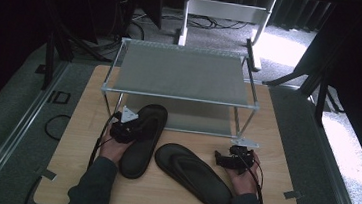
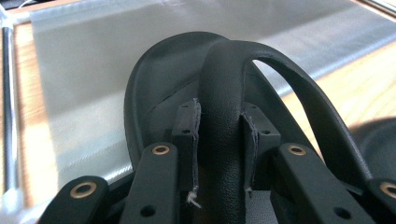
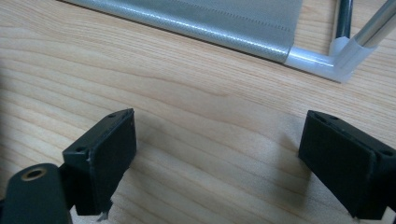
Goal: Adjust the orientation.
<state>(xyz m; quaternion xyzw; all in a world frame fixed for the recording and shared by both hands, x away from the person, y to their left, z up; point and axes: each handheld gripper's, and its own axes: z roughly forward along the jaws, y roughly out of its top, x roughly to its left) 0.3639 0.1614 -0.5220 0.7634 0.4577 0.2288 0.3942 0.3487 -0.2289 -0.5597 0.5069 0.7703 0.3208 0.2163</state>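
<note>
The left hand-held gripper [image 1: 131,125] is closed on the strap [image 2: 224,116] of a black flip-flop, the left sandal [image 1: 145,140]. In the left gripper view both pads press the thick strap from either side, just where it forks into two arms above the footbed.

The left sandal is matte black, with a smooth oval sole and a Y-shaped thong strap. Its partner, the right sandal [image 1: 193,175], has the same form and colour and lies flat on the bench [image 1: 81,122], strap side up.

The shelf rack [image 1: 182,72] stands at the 12 o'clock side of the bench. It has a chrome tube frame with white corner joints and two grey mesh tiers. The upper tier carries nothing. The toe of the left sandal reaches over the front edge of the lower tier [image 2: 74,93]; whether it rests on the mesh cannot be told.

The long axis of the left sandal runs from 7 o'clock (heel) to 1 o'clock (toe), pointing toward the rack. The right sandal runs from 10 o'clock to 4 o'clock, just beside the left sandal's heel.

The right hand-held gripper [image 1: 231,159] sits at 3 o'clock of the right sandal, jaws spread wide over bare wood, holding nothing.
</note>
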